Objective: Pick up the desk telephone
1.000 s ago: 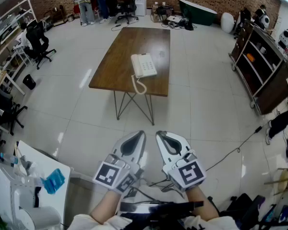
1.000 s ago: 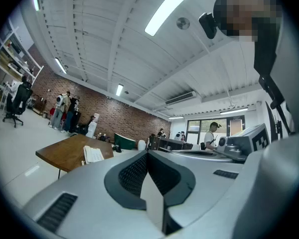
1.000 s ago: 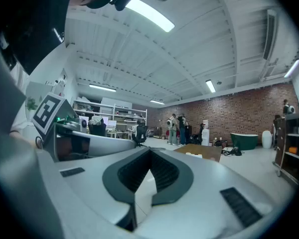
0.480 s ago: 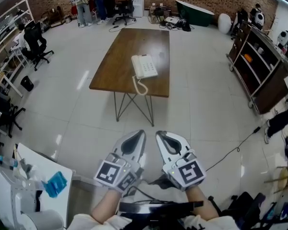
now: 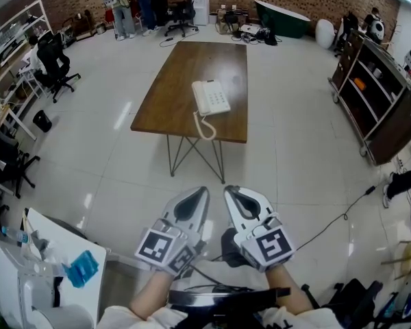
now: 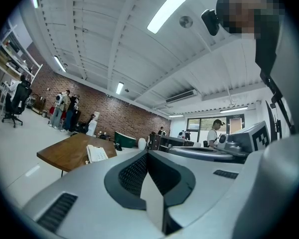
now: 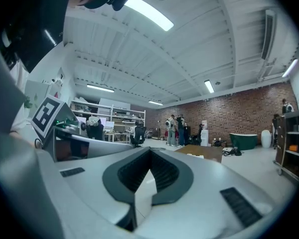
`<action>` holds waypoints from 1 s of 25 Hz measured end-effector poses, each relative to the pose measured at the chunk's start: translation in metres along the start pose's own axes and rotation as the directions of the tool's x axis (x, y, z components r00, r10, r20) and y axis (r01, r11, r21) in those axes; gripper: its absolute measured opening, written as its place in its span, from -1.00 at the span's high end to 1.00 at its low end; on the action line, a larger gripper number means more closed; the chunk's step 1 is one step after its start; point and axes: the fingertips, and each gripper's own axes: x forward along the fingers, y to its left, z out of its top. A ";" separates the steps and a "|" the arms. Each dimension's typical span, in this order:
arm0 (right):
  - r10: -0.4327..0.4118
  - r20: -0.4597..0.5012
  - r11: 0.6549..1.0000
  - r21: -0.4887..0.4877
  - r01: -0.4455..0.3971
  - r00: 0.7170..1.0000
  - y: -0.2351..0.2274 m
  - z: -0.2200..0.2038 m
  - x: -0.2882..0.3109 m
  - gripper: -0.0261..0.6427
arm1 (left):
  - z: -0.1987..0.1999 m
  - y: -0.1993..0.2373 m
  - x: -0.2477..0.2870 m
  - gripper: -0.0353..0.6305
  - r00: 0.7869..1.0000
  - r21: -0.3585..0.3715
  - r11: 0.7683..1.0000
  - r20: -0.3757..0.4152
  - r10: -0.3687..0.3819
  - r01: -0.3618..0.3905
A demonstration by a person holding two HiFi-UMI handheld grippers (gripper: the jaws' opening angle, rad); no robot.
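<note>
— So, where is the phone (image 5: 211,97)?
— On the brown table (image 5: 166,94), close to its near edge. Its curly cord (image 5: 204,126) hangs over that edge.
— And the grippers?
— Both are well apart from the table. The left gripper (image 5: 197,196) is shut tight with nothing in it. The right gripper (image 5: 231,196) is shut and empty too.

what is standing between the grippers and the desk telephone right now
Nothing visible does. The desk telephone sits near the front edge of the table, and only open floor lies between it and the left gripper and right gripper.
</note>
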 end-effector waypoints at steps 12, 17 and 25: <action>0.017 0.012 1.000 0.026 -0.018 1.000 -0.033 0.000 0.032 0.92 | -0.004 0.022 0.036 0.89 0.999 0.012 1.000 -0.026 0.019 -0.019; 0.017 -0.002 0.999 0.038 -0.017 1.000 -0.052 -0.005 0.045 0.92 | -0.010 0.031 0.058 0.89 0.999 0.003 1.000 -0.039 0.020 -0.019; 0.020 -0.009 0.997 0.071 -0.020 1.000 -0.092 -0.007 0.076 0.92 | -0.015 0.053 0.105 0.89 0.998 -0.005 1.000 -0.058 0.024 -0.024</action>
